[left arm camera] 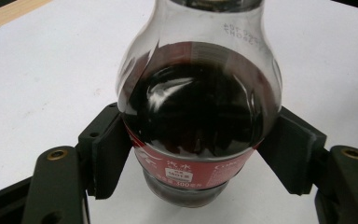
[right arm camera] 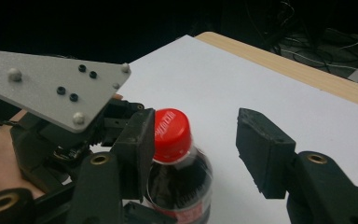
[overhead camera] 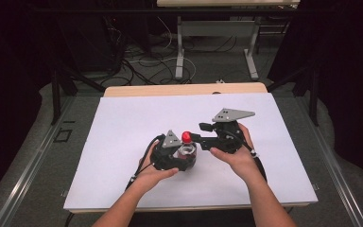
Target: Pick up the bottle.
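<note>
A small cola bottle [overhead camera: 187, 152] with dark liquid, a red label and a red cap [overhead camera: 186, 137] stands upright on the white sheet [overhead camera: 123, 123]. My left gripper [overhead camera: 185, 160] is shut on its body; in the left gripper view both pads press the bottle [left arm camera: 196, 107] at label height, left gripper [left arm camera: 196, 158]. My right gripper [overhead camera: 197, 132] comes in from the right at cap height. In the right gripper view the cap [right arm camera: 170, 128] sits between the jaws of the right gripper [right arm camera: 196, 140], close against the left pad [right arm camera: 137, 140], with a clear gap to the right pad [right arm camera: 261, 149].
The white sheet covers a wooden table whose far edge [overhead camera: 184, 89] shows behind it. Beyond the table are desk legs [overhead camera: 179, 47] and cables [overhead camera: 142, 61] on the floor. The left gripper's grey plate [right arm camera: 51, 88] stands close to the right gripper's left jaw.
</note>
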### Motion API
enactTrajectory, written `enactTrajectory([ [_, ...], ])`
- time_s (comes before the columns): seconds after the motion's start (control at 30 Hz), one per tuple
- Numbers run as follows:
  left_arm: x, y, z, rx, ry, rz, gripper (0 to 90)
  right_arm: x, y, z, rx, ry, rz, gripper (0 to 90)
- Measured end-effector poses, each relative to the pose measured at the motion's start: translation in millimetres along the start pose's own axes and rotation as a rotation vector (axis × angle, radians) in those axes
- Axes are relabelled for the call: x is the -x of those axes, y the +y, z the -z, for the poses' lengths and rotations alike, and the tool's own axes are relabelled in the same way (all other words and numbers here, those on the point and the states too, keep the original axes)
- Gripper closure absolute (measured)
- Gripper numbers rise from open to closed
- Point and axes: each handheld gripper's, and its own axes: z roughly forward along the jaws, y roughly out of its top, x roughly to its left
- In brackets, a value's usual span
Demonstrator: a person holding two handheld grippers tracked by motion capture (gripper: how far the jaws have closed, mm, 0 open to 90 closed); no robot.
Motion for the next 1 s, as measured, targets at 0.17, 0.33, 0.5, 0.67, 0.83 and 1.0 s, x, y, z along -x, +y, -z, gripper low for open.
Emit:
enactTrajectory([
  [0.17, 1.9, -1.6, -0.3, -0.017, -0.008, -0.014, 30.1, -5.8, 1.0, -8.8, -0.016, 0.009, 0.021, 50.5],
  [0.33, 4.4, -2.0, -2.0, -0.016, -0.011, -0.009, 30.1, -9.1, 1.2, -15.4, -0.036, 0.015, 0.035, 52.2],
  [0.5, 6.7, -0.7, -0.1, -0.012, -0.018, -0.010, 30.1, -13.8, -0.9, -22.7, -0.056, 0.002, 0.049, 54.9],
  [0.67, 8.5, -0.2, -0.2, -0.010, -0.024, -0.014, 30.1, -14.9, -2.1, -28.3, -0.072, 0.003, 0.050, 56.0],
  [0.83, 8.5, -0.2, -0.5, -0.013, -0.022, -0.014, 30.2, -16.5, -1.8, -30.0, -0.076, 0.004, 0.059, 60.3],
  [1.0, 8.4, -0.2, 1.1, -0.024, -0.040, -0.013, 30.3, -15.5, -1.8, -29.6, -0.081, 0.022, 0.068, 61.1],
])
